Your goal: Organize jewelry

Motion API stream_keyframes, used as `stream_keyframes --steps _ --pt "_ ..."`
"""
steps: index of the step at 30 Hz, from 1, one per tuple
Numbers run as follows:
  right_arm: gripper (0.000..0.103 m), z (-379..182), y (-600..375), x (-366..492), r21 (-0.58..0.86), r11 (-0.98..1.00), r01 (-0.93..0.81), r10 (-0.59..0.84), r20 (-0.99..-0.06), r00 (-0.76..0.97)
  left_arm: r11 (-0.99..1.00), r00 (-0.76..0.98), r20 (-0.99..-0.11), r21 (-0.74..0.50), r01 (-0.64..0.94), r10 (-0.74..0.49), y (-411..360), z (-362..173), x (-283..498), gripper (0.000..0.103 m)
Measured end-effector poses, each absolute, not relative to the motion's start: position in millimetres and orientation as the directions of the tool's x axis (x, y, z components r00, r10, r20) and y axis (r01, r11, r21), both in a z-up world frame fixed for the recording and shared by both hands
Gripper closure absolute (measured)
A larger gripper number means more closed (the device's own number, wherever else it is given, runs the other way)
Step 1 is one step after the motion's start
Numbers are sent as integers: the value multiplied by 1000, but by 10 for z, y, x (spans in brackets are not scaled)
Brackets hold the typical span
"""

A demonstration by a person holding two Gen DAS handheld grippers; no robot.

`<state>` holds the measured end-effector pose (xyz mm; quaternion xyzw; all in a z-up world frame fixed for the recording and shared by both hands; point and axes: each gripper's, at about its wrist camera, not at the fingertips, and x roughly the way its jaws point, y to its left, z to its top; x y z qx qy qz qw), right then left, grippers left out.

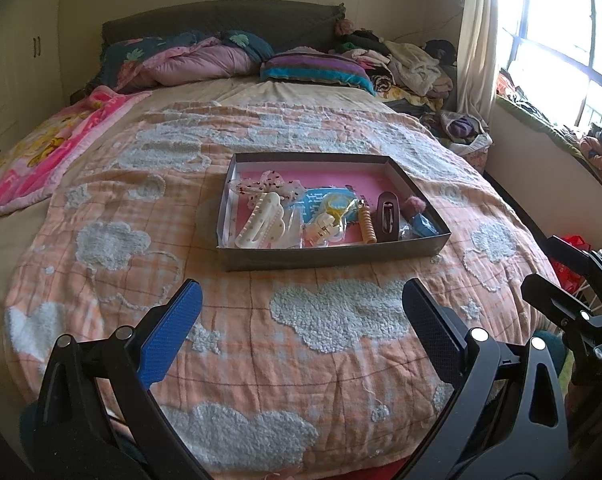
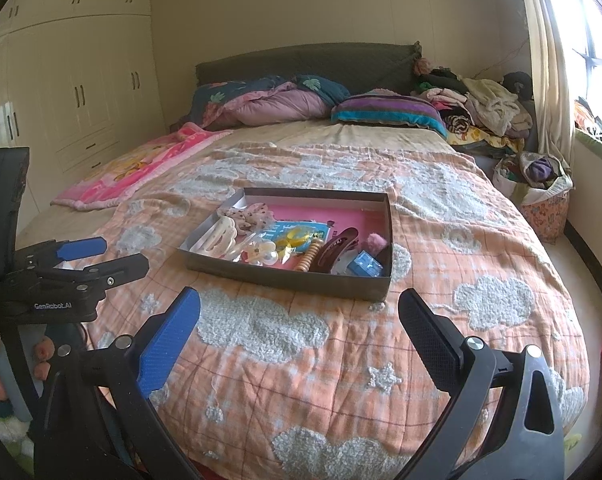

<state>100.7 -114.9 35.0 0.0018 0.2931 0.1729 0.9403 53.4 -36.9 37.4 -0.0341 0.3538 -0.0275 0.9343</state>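
Bedroom scene. A shallow dark box (image 1: pixel 333 256) with a pink floor rests mid-bed on the cloud-patterned quilt (image 1: pixel 333 320); hair clips (image 1: pixel 261 220) and small accessories cluster along its near side. Left tongs (image 1: pixel 301 312) and right tongs (image 2: pixel 299 320) hover nearer, both spread wide, pinching nothing.

Orange checked blanket (image 1: pixel 229 344) with fluffy white clouds. Dark grey box (image 1: pixel 333 258), pink inside. Cream hair claw (image 1: pixel 261 222), brown hair clip (image 1: pixel 387 216), pale dotted bow (image 1: pixel 271 182). Pink cartoon blanket (image 1: pixel 49 152). Striped purple and teal pillow (image 1: pixel 317 68). Blue finger pads (image 1: pixel 171 338).
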Motion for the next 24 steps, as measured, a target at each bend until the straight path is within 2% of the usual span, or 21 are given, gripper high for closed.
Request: stream_keyframes --steps 16,24 --pt "4 381 -1154 1008 102 938 -330 329 -555 764 994 735 -671 -103 39 -98 -356 380 545 10" --pt "4 383 -1215 1028 98 941 -324 321 -558 765 998 734 -677 -64 17 -56 -377 378 567 10"
